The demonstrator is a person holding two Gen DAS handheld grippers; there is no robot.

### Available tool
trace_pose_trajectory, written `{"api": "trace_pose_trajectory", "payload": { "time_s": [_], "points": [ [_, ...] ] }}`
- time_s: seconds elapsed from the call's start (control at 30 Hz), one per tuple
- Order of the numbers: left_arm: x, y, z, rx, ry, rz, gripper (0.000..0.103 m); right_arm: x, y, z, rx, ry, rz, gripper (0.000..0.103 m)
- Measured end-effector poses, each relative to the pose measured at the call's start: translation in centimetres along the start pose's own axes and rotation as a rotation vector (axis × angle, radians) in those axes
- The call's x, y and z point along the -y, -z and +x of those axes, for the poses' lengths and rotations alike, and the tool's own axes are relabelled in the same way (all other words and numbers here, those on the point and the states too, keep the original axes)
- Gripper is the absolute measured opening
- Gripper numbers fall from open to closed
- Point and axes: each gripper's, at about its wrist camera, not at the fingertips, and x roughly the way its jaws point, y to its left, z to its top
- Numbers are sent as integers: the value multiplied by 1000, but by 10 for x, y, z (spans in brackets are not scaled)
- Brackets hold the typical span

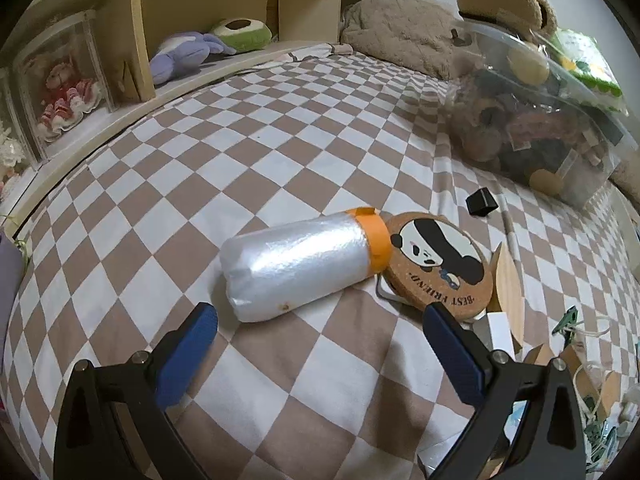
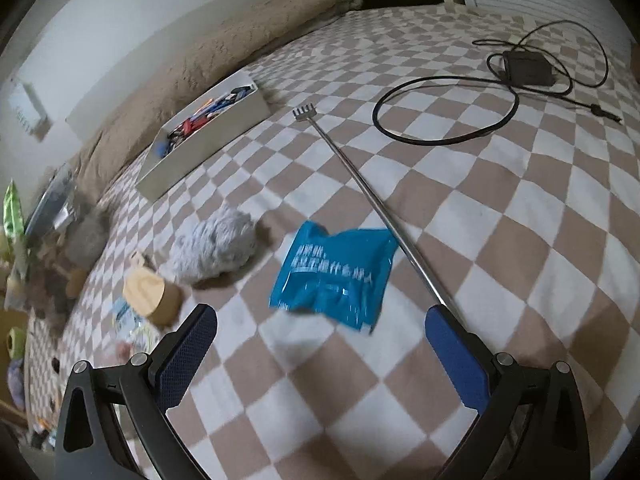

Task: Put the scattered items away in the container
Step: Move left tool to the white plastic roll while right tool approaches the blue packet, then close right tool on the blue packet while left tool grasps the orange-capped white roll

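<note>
Spread wide, the left claw (image 1: pixel 320 316) faces the plastic roll (image 1: pixel 302 262), lying crosswise just ahead. Right claw (image 2: pixel 320 316) (also spread, empty) sits short of the blue pouch (image 2: pixel 334 276).

The roll (image 1: pixel 304 262) touches the coaster (image 1: pixel 440 260) on its right; the box (image 1: pixel 536 120) lies behind, seemingly apart.

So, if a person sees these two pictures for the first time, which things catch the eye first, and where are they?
In the left wrist view, a white plastic roll with an orange band lies on the checkered bedspread, touching a round cork coaster with a panda. In the right wrist view, a bright blue packet lies ahead of the open right gripper, beside a long metal back scratcher.
</note>
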Motion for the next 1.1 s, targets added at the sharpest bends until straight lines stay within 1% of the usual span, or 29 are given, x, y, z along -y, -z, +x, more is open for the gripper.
{"api": "trace_pose_trajectory", "payload": {
  "time_s": [0.17,0.27,0.33,0.47,0.63,0.67,0.77,0.83,0.87,0.9,0.93,1.0,1.1],
  "points": [
    [-1,2,8,-33,6,-3,103,-9,-7,14,-3,21,-12,103],
    [-2,3,9,-37,10,-9,103,-9,-10,25,-14,26,14,103],
    [-2,4,10,-36,8,-3,103,-10,-13,33,-24,50,15,103],
    [-1,5,11,-37,3,7,103,-18,-13,41,-22,98,-35,103],
    [1,5,11,-37,7,-2,103,-16,-12,38,-11,82,-37,103],
    [1,5,11,-37,6,-2,103,-16,-11,37,-7,84,-38,99],
    [4,5,11,-37,0,-1,103,-16,-9,33,21,97,-30,82],
    [3,5,10,-37,3,-7,103,-17,-9,33,30,85,-37,77],
    [3,5,10,-37,8,-12,103,-18,-9,32,34,77,-44,70],
    [2,4,10,-37,15,-20,103,-20,-8,33,35,58,-52,66],
    [1,3,10,-40,23,-29,103,-22,-8,33,32,38,-57,66],
    [-2,1,10,-44,43,-52,103,-27,-6,34,27,-6,-82,60],
    [-10,-4,11,-46,75,-120,103,-32,-2,33,18,-52,-110,57]
  ]
}}
